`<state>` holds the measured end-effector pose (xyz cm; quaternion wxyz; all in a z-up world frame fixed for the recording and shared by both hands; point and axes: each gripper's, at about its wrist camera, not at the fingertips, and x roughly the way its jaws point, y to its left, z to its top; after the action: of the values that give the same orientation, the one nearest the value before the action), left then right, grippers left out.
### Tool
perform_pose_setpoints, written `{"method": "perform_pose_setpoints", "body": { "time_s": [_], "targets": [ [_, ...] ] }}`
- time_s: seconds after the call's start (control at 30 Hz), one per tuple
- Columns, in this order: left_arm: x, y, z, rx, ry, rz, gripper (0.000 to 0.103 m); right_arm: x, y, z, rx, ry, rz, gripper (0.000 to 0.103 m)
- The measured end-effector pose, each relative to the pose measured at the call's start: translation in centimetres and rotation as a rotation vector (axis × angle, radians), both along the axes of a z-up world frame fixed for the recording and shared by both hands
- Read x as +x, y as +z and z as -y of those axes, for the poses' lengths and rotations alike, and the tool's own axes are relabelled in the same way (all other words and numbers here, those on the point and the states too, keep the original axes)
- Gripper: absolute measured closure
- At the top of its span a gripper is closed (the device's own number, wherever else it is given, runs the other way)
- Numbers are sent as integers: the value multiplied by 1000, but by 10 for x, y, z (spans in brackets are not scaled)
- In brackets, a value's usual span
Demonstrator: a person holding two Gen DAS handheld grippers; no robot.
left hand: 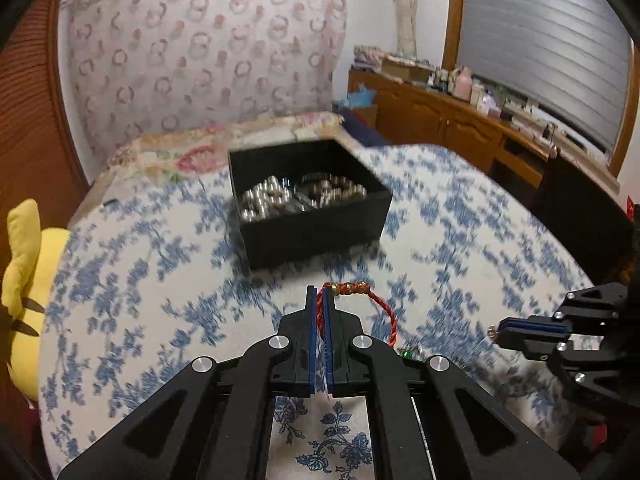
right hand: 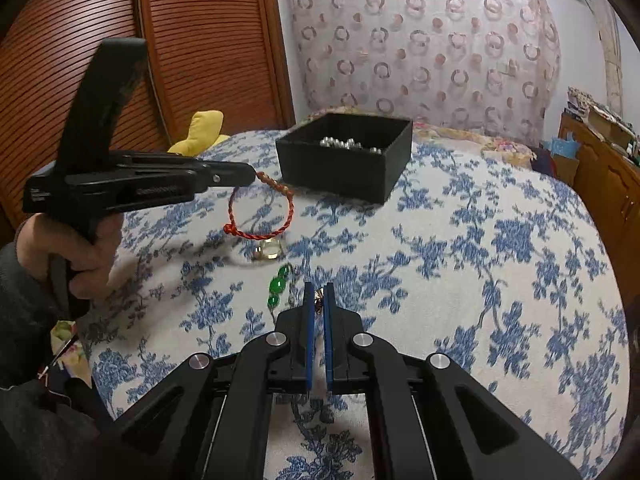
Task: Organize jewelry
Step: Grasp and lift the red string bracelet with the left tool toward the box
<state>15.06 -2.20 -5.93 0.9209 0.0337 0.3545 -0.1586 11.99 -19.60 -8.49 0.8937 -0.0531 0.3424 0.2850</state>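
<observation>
My left gripper (left hand: 320,294) is shut on a red braided cord bracelet (left hand: 384,312) with gold beads and holds it above the bed; the bracelet also hangs in the right wrist view (right hand: 260,208) from the left gripper (right hand: 252,174). My right gripper (right hand: 319,292) is shut on a small metallic ring (right hand: 319,298); it also shows at the right of the left wrist view (left hand: 494,334). An open black box (left hand: 316,224) holding silver bead jewelry (left hand: 280,196) sits ahead on the bed, and shows in the right wrist view (right hand: 344,176).
On the blue floral bedspread (right hand: 480,260) lie a clear yellowish ring (right hand: 270,250) and a green bead piece (right hand: 278,284). A yellow plush toy (left hand: 24,280) sits at the bed's left edge. A wooden cabinet (left hand: 440,120) stands to the right.
</observation>
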Motion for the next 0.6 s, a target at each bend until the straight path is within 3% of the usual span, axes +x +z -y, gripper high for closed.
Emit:
{"method": "perform_pose_setpoints", "body": {
  "time_s": [0.6],
  "targets": [
    [11, 40, -9, -20, 33, 90, 101, 56, 52, -17, 18, 39, 59, 98]
  ]
}}
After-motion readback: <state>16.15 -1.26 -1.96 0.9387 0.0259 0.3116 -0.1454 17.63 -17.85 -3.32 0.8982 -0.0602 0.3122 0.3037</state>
